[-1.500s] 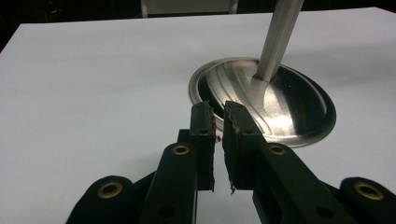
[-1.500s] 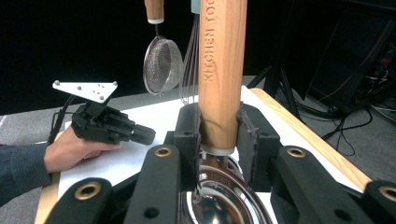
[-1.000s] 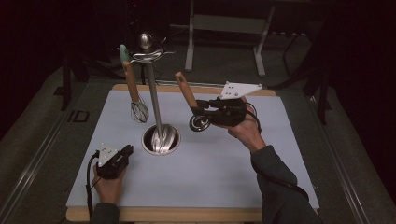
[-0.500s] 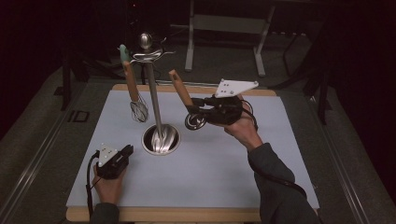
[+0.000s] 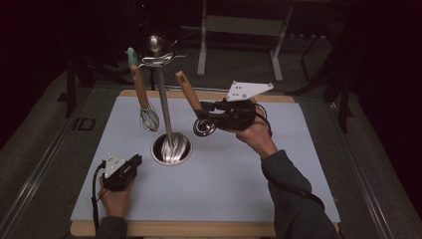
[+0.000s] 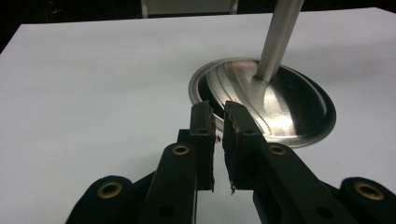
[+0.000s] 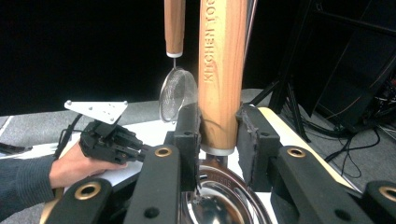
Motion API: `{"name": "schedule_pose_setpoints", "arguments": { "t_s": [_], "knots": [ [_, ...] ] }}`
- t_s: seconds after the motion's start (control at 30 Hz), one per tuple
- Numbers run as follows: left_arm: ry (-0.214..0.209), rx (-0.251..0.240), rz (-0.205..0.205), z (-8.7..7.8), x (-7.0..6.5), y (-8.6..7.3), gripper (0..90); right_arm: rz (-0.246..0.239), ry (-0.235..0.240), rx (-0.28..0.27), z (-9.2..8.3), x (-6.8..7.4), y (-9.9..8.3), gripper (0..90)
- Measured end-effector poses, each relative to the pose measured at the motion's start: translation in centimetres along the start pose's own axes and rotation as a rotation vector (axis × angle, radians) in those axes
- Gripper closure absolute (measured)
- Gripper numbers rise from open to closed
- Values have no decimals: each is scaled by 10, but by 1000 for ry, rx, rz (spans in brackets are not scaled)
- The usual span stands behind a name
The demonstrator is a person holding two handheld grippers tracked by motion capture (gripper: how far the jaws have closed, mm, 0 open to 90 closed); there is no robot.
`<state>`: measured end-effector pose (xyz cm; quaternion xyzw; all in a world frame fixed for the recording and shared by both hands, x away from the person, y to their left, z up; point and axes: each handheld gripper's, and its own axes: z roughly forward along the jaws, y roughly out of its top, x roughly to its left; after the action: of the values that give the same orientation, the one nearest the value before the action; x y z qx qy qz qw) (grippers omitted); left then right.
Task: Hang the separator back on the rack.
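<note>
Leftward since a sec ago: right gripper [image 5: 211,115] and the wooden-handled ladle [image 5: 190,99] it is gripping are sitting nearer the stand than before; the left gripper [image 5: 130,165] is staying where it was.

Going big to small. White surface [image 5: 239,179] is carrying everything. Steel utensil stand [image 5: 160,89] is rising from a round dished base [image 5: 171,148] at mid-surface, w/ hooks at its top. A whisk [image 5: 144,102] w/ wooden handle and pale green tip is hanging from the stand's left side. The ladle is being held just right of the stand's pole, handle tilting up and toward the pole, shiny bowl [image 5: 204,127] low, above the surface; can't tell if it's touching.

In the right gripper view the jaws are clamping the ladle's wooden handle [image 7: 219,84] from both sides, w/ the bowl [image 7: 224,200] below them; the whisk [image 7: 175,93] is hanging farther off.

Left gripper is resting on the surface near the front-left, well apart from the ladle. In the left gripper view its jaws are standing nearly closed, a thin gap between them, nothing in it, pointing at the stand's base [image 6: 280,107].
</note>
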<state>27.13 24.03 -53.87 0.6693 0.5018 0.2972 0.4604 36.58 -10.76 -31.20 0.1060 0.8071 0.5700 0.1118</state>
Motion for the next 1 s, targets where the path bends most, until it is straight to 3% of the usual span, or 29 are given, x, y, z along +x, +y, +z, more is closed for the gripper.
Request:
{"name": "schedule_pose_setpoints", "arguments": {
  "t_s": [1.0],
  "knots": [
    [-2, 3, 1, 0, 0, 0, 824, -10, 23, -18, 4, 4, 10, 709]
  ]
}}
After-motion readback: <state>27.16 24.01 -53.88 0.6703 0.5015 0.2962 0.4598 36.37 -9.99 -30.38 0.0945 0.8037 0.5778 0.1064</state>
